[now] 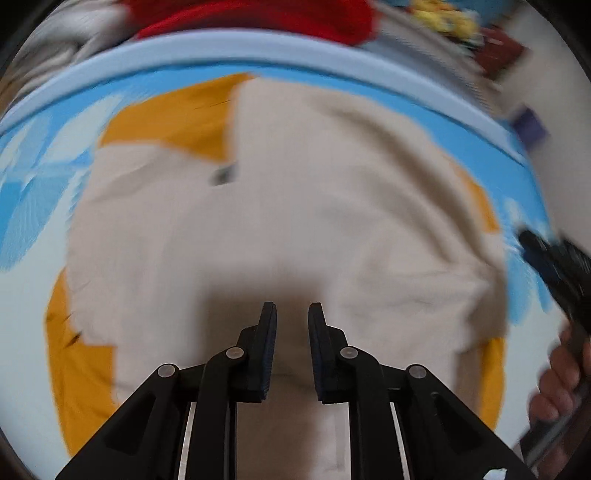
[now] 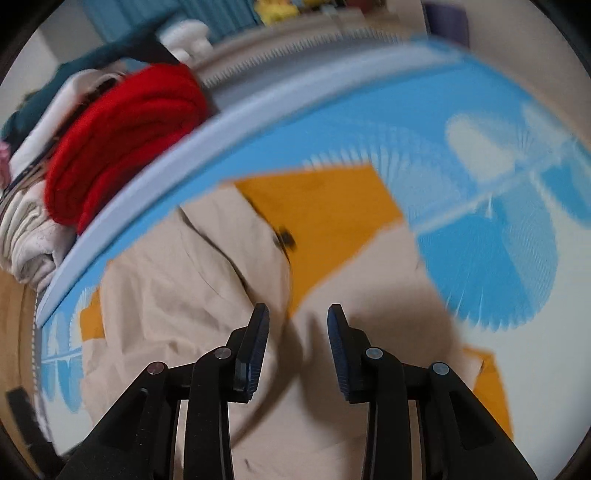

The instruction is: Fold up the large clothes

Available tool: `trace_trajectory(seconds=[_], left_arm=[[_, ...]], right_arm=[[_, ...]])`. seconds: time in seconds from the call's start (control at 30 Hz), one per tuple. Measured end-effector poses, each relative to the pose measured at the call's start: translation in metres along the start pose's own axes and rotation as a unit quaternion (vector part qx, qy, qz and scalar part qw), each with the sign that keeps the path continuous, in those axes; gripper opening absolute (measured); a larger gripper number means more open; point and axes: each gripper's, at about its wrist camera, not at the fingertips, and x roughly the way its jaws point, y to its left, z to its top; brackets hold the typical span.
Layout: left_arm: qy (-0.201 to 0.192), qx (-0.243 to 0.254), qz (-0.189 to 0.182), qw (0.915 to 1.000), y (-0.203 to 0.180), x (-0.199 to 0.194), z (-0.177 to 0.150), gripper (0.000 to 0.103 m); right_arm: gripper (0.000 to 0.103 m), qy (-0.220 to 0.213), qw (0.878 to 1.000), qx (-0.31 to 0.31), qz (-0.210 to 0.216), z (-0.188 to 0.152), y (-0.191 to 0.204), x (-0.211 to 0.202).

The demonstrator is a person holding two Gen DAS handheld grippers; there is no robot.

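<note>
A large beige garment (image 1: 332,184) with mustard-yellow panels (image 1: 184,114) lies spread on a blue and white patterned mat (image 1: 33,192). A small dark tag (image 1: 223,175) sits near its upper middle. My left gripper (image 1: 291,314) hovers over the garment's near part, its jaws a narrow gap apart with nothing between them. My right gripper (image 1: 535,243) shows at the right edge, held by a hand (image 1: 557,384). In the right wrist view the right gripper (image 2: 299,314) stands open above the beige garment (image 2: 166,277), beside a mustard panel (image 2: 325,214), holding nothing.
A raised pale blue mat edge (image 2: 155,173) runs along the far side. Beyond it lies a pile of clothes: a red garment (image 2: 122,140), whitish folded ones (image 2: 29,240) and a teal one (image 2: 110,55). A yellow toy (image 1: 443,18) sits further back.
</note>
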Motion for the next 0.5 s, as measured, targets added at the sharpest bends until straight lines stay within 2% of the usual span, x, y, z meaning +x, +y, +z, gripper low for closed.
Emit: trace_trajectory(seconds=[0.07,0.1,0.13,0.2,0.23,0.3,0.33,0.43,0.5], left_arm=[[0.023,0.031,-0.025,0.9990,-0.018,0.009,-0.007,0.016],[0.048,0.038,-0.035,0.9975,-0.024,0.020,-0.013,0.016],[0.082,0.038,-0.040,0.9951,-0.025,0.035,-0.019,0.017],[0.129,0.032,-0.029,0.9907,-0.026,0.057,-0.032,0.017],[0.141,0.026,-0.026,0.9893,-0.021,0.062,-0.034,0.017],[0.137,0.014,-0.034,0.9899,-0.017,0.055,-0.028,0.017],[0.121,0.014,-0.036,0.9920,-0.014,0.045,-0.020,0.016],[0.060,0.000,-0.024,0.9979,0.002,0.024,-0.002,0.016],[0.060,-0.026,-0.013,0.9978,0.022,0.029,0.004,0.016]], right_arm=[[0.034,-0.030,0.999,-0.017,0.033,0.001,0.012,-0.014],[0.034,-0.032,0.998,-0.030,0.053,0.000,0.017,-0.015],[0.034,-0.017,0.996,-0.042,0.079,-0.002,0.024,-0.011],[0.034,0.043,0.991,-0.042,0.123,-0.011,0.029,0.009],[0.034,0.099,0.987,-0.038,0.123,-0.020,0.028,0.031],[0.034,0.180,0.980,-0.048,0.063,-0.038,0.023,0.066],[0.034,0.197,0.978,-0.046,0.050,-0.044,0.018,0.075],[0.033,0.193,0.980,-0.037,0.041,-0.043,0.013,0.072],[0.034,0.156,0.985,-0.047,0.054,-0.034,0.019,0.056]])
